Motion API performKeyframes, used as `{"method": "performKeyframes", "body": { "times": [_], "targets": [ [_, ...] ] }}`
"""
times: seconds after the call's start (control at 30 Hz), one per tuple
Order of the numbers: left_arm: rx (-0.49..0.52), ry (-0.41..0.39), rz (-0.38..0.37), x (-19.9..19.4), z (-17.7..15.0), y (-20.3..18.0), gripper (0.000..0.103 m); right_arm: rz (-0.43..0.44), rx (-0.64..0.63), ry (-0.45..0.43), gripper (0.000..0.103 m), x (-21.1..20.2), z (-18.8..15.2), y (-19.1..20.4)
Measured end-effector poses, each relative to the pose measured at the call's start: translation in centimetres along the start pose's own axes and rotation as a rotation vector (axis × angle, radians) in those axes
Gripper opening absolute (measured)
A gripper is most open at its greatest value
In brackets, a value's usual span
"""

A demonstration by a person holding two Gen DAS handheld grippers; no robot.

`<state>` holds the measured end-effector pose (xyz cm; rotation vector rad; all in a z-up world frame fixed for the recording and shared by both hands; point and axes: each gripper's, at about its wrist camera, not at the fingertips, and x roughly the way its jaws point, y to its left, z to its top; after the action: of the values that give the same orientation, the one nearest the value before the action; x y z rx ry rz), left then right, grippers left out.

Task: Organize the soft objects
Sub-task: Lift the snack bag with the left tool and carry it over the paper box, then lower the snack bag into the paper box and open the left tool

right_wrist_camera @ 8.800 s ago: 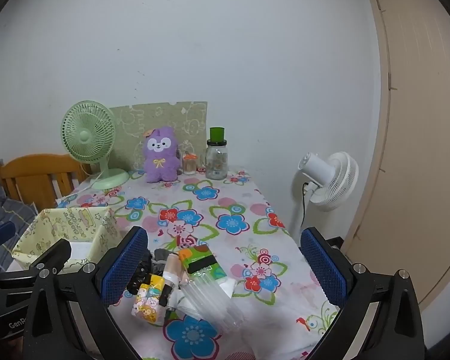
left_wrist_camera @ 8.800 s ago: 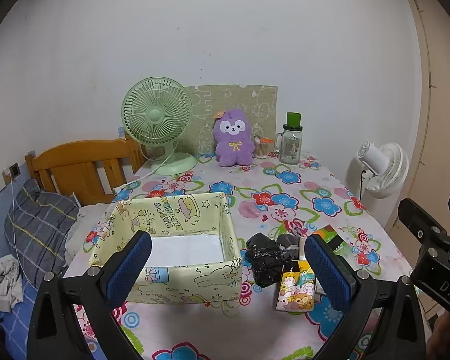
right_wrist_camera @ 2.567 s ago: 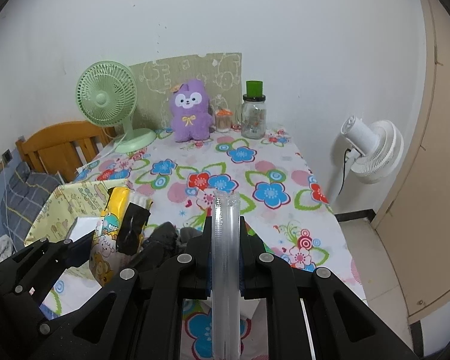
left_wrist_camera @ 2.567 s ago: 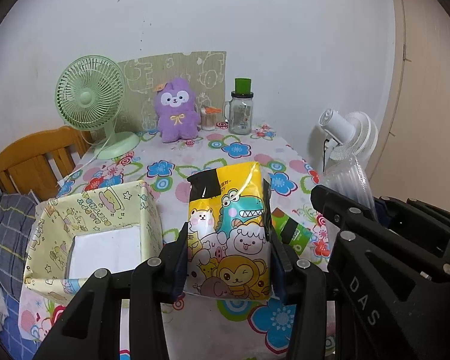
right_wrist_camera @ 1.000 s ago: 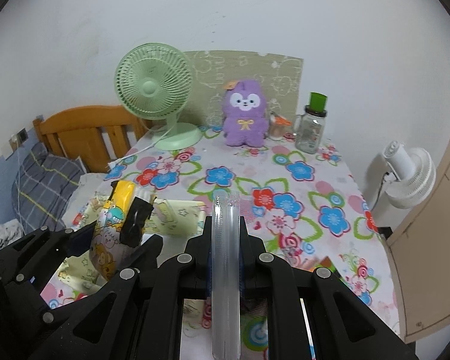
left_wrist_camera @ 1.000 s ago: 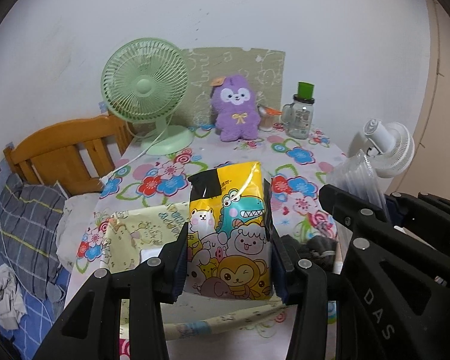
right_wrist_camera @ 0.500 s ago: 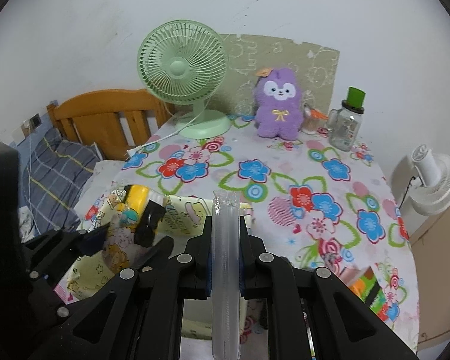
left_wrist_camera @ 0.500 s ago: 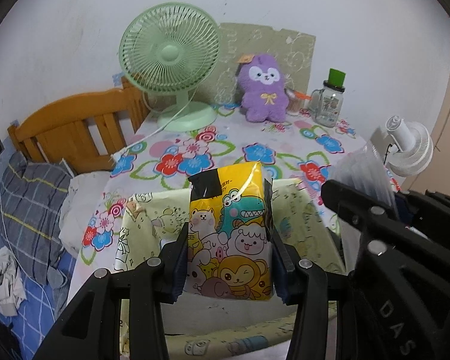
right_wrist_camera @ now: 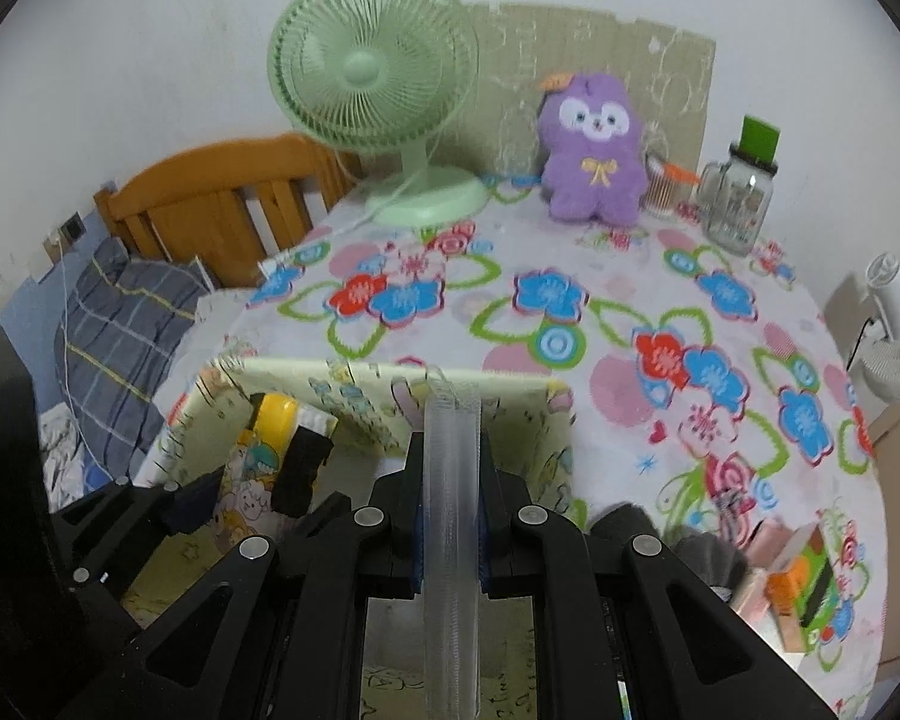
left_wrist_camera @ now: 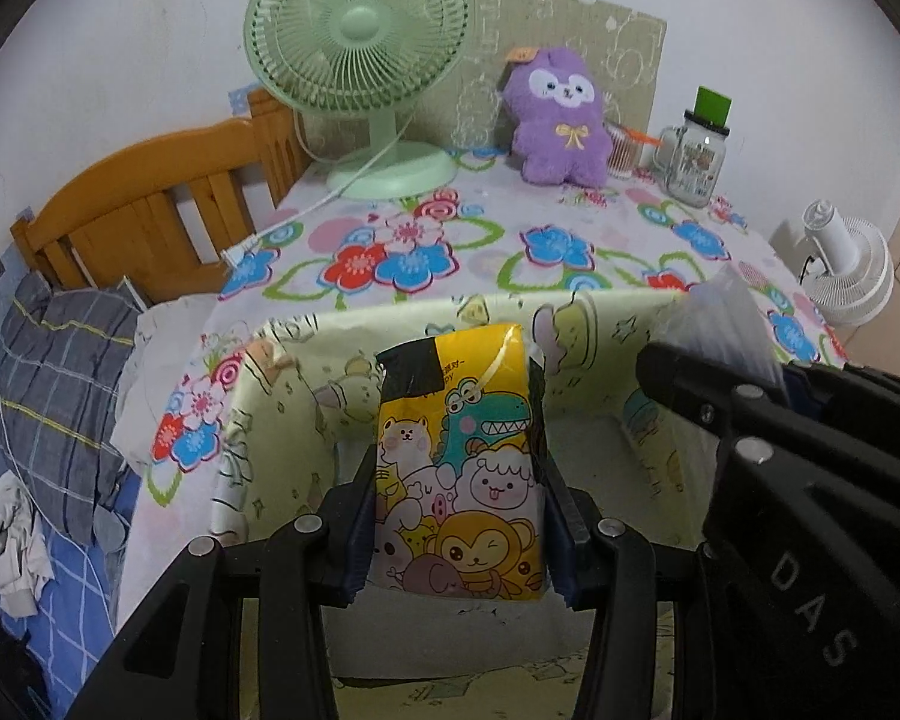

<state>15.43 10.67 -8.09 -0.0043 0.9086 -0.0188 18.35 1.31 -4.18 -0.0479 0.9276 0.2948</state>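
Yellow cartoon-animal pack (left_wrist_camera: 459, 462) — black corner

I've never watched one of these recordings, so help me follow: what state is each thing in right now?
Left gripper: shut on the cartoon-animal packet, over the box.
Right gripper: shut on the clear plastic pack.
Storage box: open-topped.
Green fan: upright, blades not blurred.
Purple plush: upright.
Glass jar: lidded.

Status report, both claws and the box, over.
Left claw shut on cartoon tissue pack, over the yellow storage box. Right claw shut on clear plastic sleeve, above same box. Nothing blocking.
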Motion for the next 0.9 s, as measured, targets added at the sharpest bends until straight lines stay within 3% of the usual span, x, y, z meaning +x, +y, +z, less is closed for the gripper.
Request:
{"method": "performKeyframes", "body": {
  "times": [0.17, 0.37, 0.67, 0.77, 0.83, 0.9],
  "targets": [
    [0.002, 0.041, -0.024, 1.4, -0.5, 0.2, 0.049, 0.013, 0.016, 0.061, 0.015, 1.7, -0.7, -0.3],
    [0.031, 0.017, -0.023, 1.4, -0.4, 0.2, 0.049, 0.001, 0.025, 0.081, 0.015, 2.5, -1.5, -0.4],
    [0.091, 0.015, -0.009, 1.8, -0.3, 0.2, 0.049, -0.041, -0.01, 0.101, 0.027, 2.6, -1.7, 0.2],
    [0.086, 0.021, -0.014, 1.6, -0.3, 0.2, 0.053, -0.04, -0.009, 0.102, 0.03, 2.3, -1.7, 0.2],
    [0.084, 0.023, -0.015, 1.3, -0.4, 0.1, 0.057, -0.055, -0.017, 0.092, 0.038, 1.8, -1.8, 0.2],
    [0.078, 0.021, -0.02, 0.8, -0.4, 0.0, 0.068, -0.042, -0.014, 0.085, 0.042, 1.4, -1.8, 0.1]
  ]
}}
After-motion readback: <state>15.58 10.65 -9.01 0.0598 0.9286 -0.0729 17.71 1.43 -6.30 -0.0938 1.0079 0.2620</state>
